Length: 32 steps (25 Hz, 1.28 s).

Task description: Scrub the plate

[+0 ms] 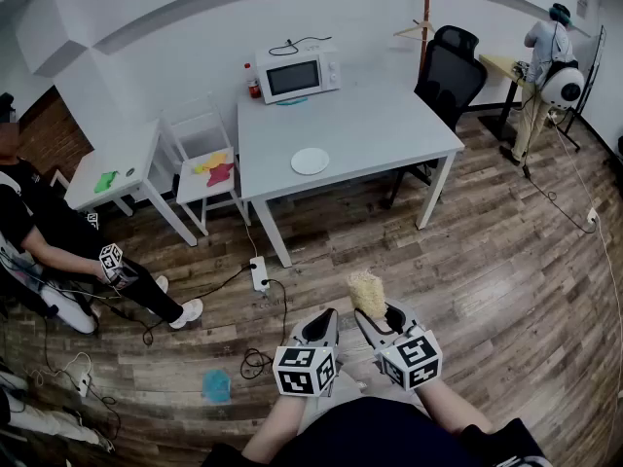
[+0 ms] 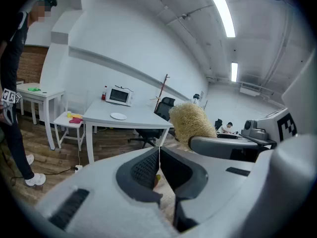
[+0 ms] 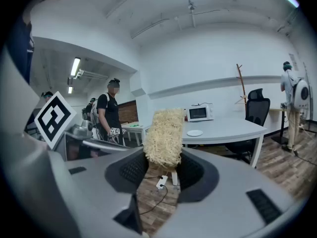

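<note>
A white plate [image 1: 310, 161] lies on the grey table [image 1: 380, 134], far ahead of me; it also shows small in the left gripper view as the plate [image 2: 118, 116] and in the right gripper view as the plate [image 3: 194, 133]. My right gripper [image 1: 378, 317] is shut on a straw-coloured scrubber [image 1: 367, 293], which stands up between its jaws as the scrubber [image 3: 163, 137]. My left gripper [image 1: 327, 325] is shut with nothing in it, jaws together, close beside the right one. Both hang low near my body over the wooden floor.
A microwave [image 1: 296, 75] and a red bottle [image 1: 253, 88] stand at the table's back. A black office chair [image 1: 450, 74] sits at its right, a white chair [image 1: 206, 168] and small side table [image 1: 115, 176] at its left. A power strip [image 1: 259, 272] with cables lies on the floor. People are at left and far right.
</note>
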Each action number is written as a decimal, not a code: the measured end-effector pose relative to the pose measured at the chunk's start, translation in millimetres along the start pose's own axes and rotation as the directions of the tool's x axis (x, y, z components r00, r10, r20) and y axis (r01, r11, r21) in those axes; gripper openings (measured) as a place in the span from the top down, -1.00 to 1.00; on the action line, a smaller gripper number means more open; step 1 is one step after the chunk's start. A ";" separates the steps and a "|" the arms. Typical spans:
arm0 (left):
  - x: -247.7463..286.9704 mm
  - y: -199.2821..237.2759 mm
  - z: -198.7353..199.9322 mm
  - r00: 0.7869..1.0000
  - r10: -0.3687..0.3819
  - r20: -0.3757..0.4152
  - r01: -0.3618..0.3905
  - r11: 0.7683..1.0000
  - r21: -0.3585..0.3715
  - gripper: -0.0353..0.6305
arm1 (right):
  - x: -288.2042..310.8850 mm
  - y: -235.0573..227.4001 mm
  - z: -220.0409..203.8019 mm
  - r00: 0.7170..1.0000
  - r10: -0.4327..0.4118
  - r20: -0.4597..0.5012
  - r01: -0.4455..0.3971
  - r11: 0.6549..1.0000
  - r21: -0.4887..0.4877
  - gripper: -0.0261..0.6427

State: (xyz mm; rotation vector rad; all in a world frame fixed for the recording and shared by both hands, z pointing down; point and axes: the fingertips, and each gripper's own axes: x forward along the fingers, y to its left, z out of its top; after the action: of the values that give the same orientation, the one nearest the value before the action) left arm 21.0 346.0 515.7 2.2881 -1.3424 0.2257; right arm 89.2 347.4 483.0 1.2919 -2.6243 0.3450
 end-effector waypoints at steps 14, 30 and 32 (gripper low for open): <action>5.9 5.4 5.9 1.000 -0.006 -0.019 0.006 1.000 0.025 0.82 | 7.7 5.0 1.0 0.999 0.041 0.006 -0.041 0.999 -0.004 0.41; 27.1 29.5 21.6 0.998 0.054 -0.017 -0.055 0.998 -0.011 0.82 | 40.7 -11.6 7.0 0.996 0.090 0.007 -0.091 0.992 0.084 0.41; 34.4 39.9 25.1 0.997 0.069 -0.015 -0.069 0.997 -0.016 0.82 | 50.8 -16.5 8.8 0.996 0.090 0.005 -0.090 0.992 0.090 0.41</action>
State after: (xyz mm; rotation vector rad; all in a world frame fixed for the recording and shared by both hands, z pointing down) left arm 1.9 291.0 519.0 2.2241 -1.4122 0.2524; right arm 71.2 296.9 490.6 1.2023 -2.7022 0.4828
